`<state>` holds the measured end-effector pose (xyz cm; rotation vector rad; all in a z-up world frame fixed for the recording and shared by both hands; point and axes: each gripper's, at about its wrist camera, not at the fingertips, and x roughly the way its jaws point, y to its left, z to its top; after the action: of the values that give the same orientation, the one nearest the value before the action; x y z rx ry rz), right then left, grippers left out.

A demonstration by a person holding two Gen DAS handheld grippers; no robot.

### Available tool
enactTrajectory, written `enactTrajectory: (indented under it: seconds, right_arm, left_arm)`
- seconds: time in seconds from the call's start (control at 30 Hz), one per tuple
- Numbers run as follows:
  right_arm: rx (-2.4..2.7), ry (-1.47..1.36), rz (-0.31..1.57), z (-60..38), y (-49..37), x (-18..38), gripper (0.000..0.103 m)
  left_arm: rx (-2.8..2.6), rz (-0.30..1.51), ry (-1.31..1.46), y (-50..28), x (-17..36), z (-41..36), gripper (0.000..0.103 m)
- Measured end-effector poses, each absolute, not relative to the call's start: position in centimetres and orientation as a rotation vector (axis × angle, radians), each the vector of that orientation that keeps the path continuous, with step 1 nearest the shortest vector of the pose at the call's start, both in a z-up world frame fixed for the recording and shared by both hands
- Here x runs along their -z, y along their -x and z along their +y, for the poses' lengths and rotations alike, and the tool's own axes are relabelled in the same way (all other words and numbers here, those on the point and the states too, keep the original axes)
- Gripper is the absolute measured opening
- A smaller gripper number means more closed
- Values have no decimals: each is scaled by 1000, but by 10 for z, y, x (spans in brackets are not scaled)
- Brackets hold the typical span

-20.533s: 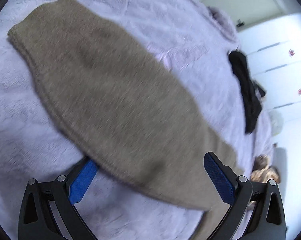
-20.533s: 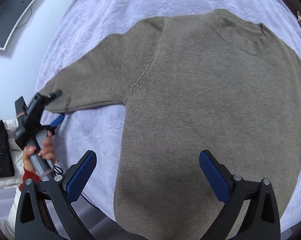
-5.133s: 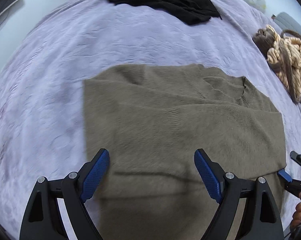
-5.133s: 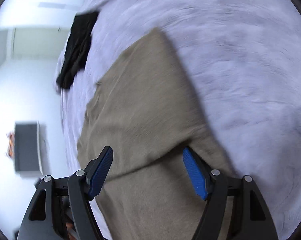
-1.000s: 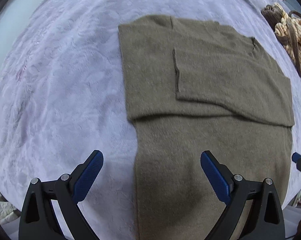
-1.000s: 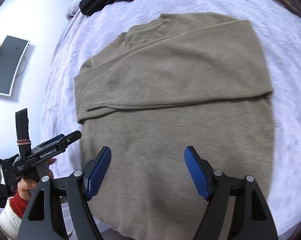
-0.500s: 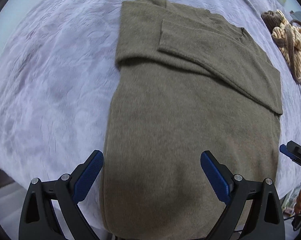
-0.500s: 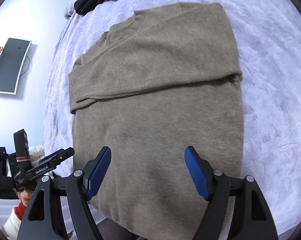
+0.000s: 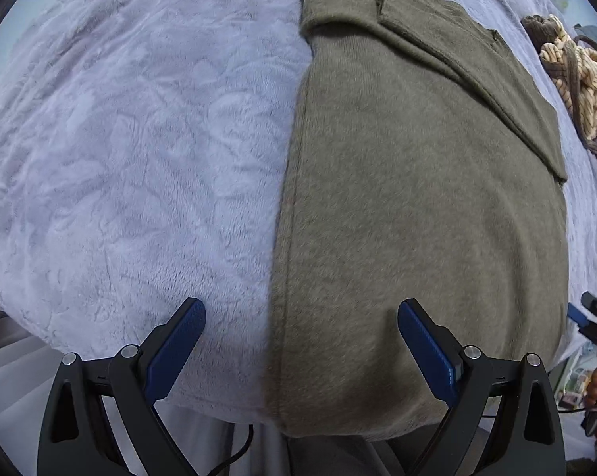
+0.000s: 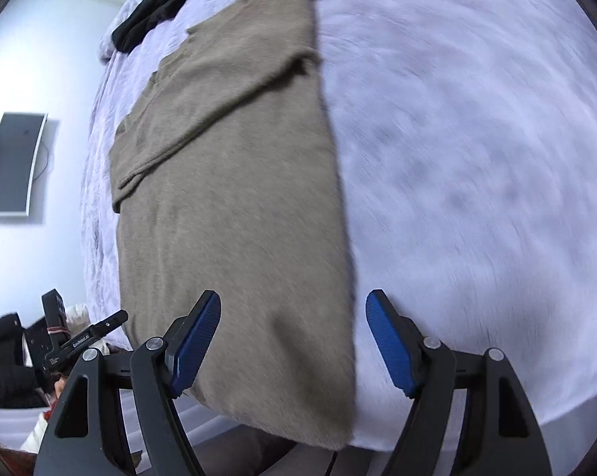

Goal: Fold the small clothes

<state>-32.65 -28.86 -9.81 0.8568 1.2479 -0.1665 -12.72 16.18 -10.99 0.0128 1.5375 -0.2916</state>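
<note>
One lavender plush bedspread (image 9: 131, 150) covers the whole work surface, and its near edge curves down out of sight toward both cameras. An olive-brown sweater (image 9: 417, 206) lies flat on it, sleeves folded across the chest, with its hem hanging just over that near edge. Beyond the sweater's collar a black garment (image 10: 159, 4) lies crumpled on the bedspread. To the right of the sweater, in the left wrist view, sits a tangled cream and brown knitted bundle (image 9: 576, 79). Left of the sweater, in the right wrist view, a pale wall carries a dark curved screen (image 10: 14, 162).

The left gripper (image 9: 301, 347) has its blue pads spread wide and holds nothing. It is near the sweater's hem and straddles the left side seam, one pad over the bare bedspread and the other over the knit; whether either pad touches the cloth cannot be told. The right gripper (image 10: 293, 341) is likewise wide apart and empty, straddling the sweater's right edge near the hem. This view is motion-blurred.
</note>
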Motion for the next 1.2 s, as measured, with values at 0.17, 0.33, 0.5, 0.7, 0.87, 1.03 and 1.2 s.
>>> enactTrajectory:
  seconds: [0.17,0.33,0.5,0.7,0.87,1.03,1.2]
  right_arm:
    - [175,-929,1228,-269,370,115,79]
    - [142,-924,1199,-251,391,120,79]
    - [110,-942,1190,-246,401,120,79]
    - [10,-980,1256,-230,403,143,79]
    - [-6,-1041,1281,-222,395,166,78]
    - [-32,-1126,1292,-218,406,167,23]
    - [-105,-1256,1170,-214,408,152,12]
  left_arm:
    - [402,1540,-12,153,118,177,98]
    - [490,1549,40,180,115,191,98]
    - [530,1579,77,192,121,188,98]
    - [547,1585,127,195,131,176,98]
    - [532,1587,165,194,136,166,93]
    - [601,1630,231,199,137,178,33]
    - [704,1642,411,197,129,177,14]
